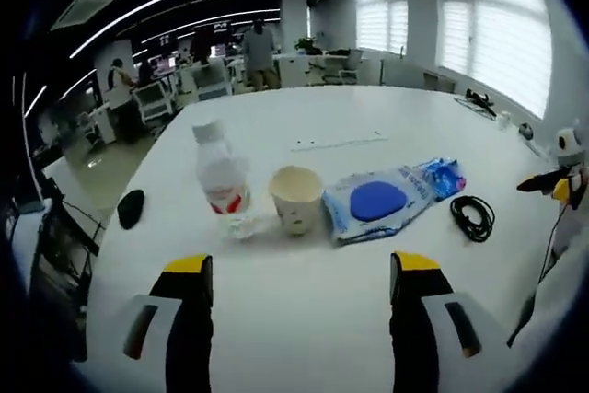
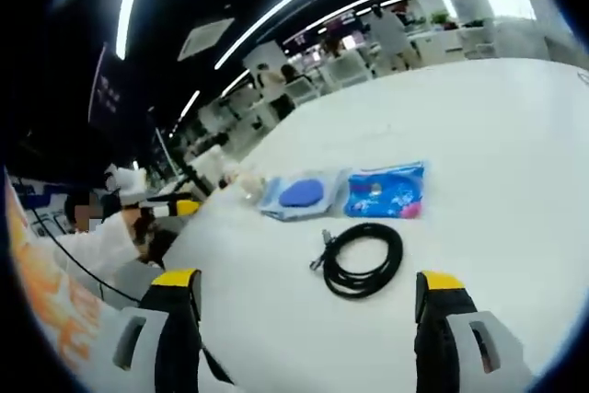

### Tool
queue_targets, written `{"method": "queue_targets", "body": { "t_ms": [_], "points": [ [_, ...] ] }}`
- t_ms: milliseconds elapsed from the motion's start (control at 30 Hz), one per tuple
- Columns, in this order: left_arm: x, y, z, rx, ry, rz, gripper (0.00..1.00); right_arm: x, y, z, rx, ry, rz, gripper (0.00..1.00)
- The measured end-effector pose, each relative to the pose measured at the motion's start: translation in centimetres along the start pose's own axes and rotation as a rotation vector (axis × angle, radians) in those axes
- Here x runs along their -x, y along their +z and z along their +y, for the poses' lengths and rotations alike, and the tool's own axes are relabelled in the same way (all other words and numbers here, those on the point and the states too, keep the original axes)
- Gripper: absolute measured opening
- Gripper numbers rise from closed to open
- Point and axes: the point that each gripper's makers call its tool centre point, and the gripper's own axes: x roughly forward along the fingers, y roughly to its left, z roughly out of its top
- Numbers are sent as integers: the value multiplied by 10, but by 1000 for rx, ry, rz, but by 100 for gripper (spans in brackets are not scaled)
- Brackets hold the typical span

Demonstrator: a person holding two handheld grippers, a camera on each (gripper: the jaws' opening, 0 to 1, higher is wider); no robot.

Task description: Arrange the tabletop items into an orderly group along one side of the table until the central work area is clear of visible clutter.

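On the white table [image 1: 304, 319] stand a clear water bottle [image 1: 221, 177] with a red label and a paper cup [image 1: 296, 198], side by side. To their right lie a clear bag holding a blue disc [image 1: 377, 200], a blue printed packet [image 1: 442, 177] and a coiled black cable [image 1: 472, 216]. My left gripper [image 1: 302, 264] hovers open in front of the cup, holding nothing. My right gripper [image 2: 308, 280] is open just short of the cable [image 2: 363, 260], with the blue-disc bag [image 2: 299, 194] and the blue packet [image 2: 386, 192] beyond it. The right gripper [image 1: 552, 183] shows at the right edge.
A black object [image 1: 131, 208] lies at the table's left edge. Crumpled clear plastic [image 1: 241, 225] sits by the bottle's base. A thin strip [image 1: 336, 144] lies farther back, and small items [image 1: 479, 103] sit at the far right edge. A person's white sleeve [image 2: 101, 246] holds the left gripper [image 2: 170, 207].
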Motion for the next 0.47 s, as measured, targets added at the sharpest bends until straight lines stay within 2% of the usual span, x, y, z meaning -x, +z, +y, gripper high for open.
{"method": "queue_targets", "body": {
  "t_ms": [200, 267, 467],
  "points": [
    [25, -17, 6, 74, 19, 2, 95, 4, -14, 3, -11, -2, 30, 99],
    [31, -24, 14, 84, 23, 11, 96, 5, -16, 4, -15, -2, 33, 99],
    [49, -40, 18, 129, 33, 22, 98, 8, -24, 6, -37, -6, 52, 98]
  ]
}}
